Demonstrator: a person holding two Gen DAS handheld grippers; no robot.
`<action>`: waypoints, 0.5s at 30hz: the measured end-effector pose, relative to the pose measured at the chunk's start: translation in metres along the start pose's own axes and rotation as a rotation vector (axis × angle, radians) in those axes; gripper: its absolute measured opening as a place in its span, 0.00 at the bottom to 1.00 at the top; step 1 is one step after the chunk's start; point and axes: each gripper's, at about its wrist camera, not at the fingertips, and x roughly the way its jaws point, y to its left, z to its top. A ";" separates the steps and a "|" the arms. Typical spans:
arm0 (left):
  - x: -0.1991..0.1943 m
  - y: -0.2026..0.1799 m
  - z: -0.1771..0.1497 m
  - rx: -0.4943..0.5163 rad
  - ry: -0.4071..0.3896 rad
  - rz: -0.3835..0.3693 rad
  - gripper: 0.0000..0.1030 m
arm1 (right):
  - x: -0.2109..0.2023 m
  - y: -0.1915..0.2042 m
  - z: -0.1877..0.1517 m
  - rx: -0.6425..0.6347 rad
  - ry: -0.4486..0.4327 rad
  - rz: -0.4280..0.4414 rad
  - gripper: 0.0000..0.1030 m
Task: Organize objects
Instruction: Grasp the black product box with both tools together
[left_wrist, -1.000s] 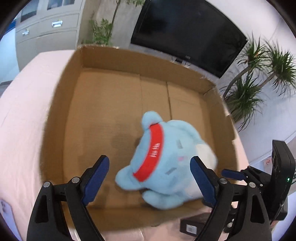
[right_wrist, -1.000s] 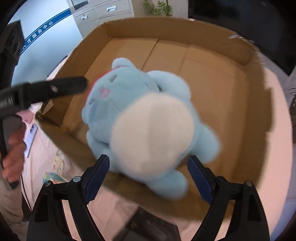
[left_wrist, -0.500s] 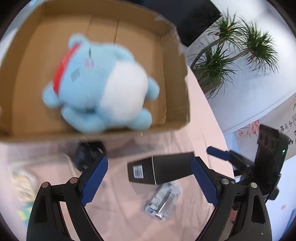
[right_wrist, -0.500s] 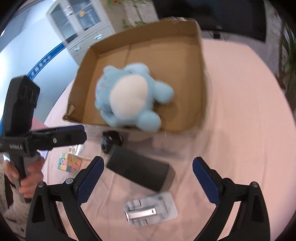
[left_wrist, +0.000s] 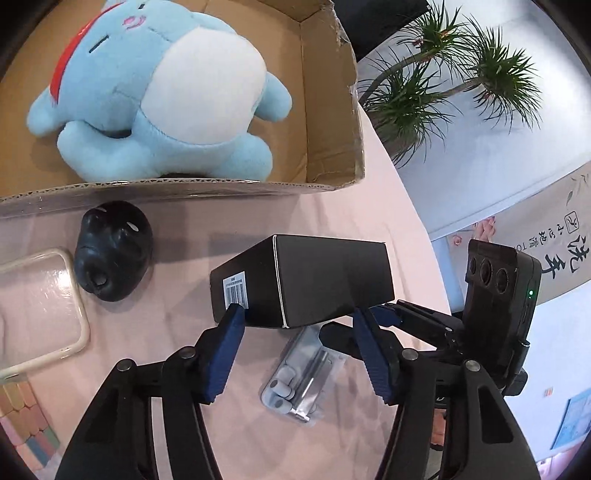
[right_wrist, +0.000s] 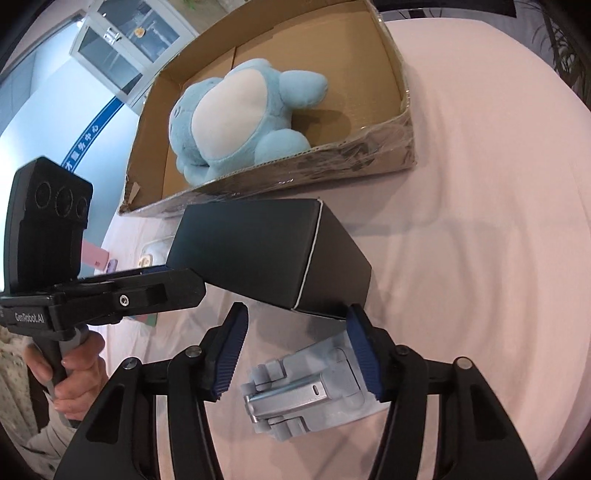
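A long black box (left_wrist: 306, 277) lies on the pink table just in front of the cardboard box (left_wrist: 332, 110); it also shows in the right wrist view (right_wrist: 273, 254). My left gripper (left_wrist: 299, 317) is shut on one end of it. My right gripper (right_wrist: 295, 317) is shut on its other end. The blue plush toy (left_wrist: 159, 92) lies on its back inside the cardboard box (right_wrist: 369, 155), and shows in the right wrist view too (right_wrist: 236, 114).
A bagged grey metal bracket (right_wrist: 306, 391) lies under the grippers, also in the left wrist view (left_wrist: 299, 384). A black rubbery toy (left_wrist: 110, 251), a clear phone case (left_wrist: 40, 310) and a pastel cube (left_wrist: 22, 424) lie at left. Potted plants (left_wrist: 443, 74) stand beyond the table.
Both grippers have pulled back from the cardboard box, come down to the black box and closed on its two ends. The plush toy stays in the box.
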 end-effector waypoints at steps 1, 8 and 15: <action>-0.002 0.000 0.001 0.001 -0.001 -0.002 0.58 | 0.001 0.001 -0.001 -0.006 0.002 -0.005 0.53; -0.029 0.018 0.006 -0.025 -0.022 -0.062 0.64 | -0.008 0.014 -0.010 -0.141 -0.005 -0.083 0.78; -0.027 0.020 0.026 -0.038 -0.030 -0.051 0.77 | -0.045 -0.001 0.010 -0.074 -0.114 0.000 0.78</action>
